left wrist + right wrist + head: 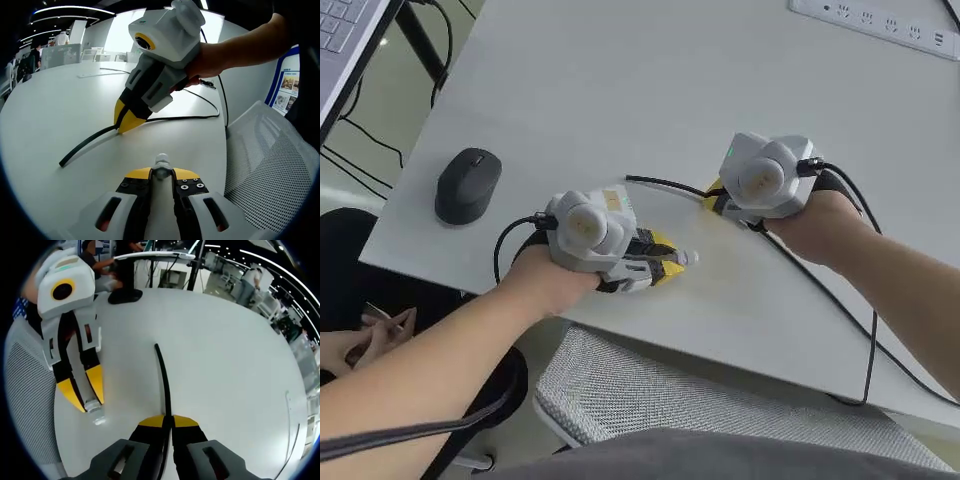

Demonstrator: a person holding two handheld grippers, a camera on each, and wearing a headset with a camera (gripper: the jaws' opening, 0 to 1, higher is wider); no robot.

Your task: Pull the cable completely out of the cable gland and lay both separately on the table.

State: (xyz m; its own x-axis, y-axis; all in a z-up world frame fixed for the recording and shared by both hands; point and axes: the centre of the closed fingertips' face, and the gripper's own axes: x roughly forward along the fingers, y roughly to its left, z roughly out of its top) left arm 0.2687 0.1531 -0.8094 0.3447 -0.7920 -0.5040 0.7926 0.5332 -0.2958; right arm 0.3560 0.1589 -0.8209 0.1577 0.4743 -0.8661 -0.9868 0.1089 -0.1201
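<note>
— What lies furthest left on the counter (620, 90)?
— A dark mouse (467, 185), well apart from the work.
— And right of it?
— The left gripper (672, 262), its jaws clamped on the cable gland (686, 258). The gland's long axis follows the jaws, its tip poking out to the right, low at the counter; whether it touches cannot be told.
— Where is the cable?
— The black cable (660, 183) is out of the gland and apart from it. It runs left to right, free end pointing left, and the right gripper (717, 203) has its jaws pinched together on it.
— Further right?
— A white power strip (880, 20) at the far corner.
</note>
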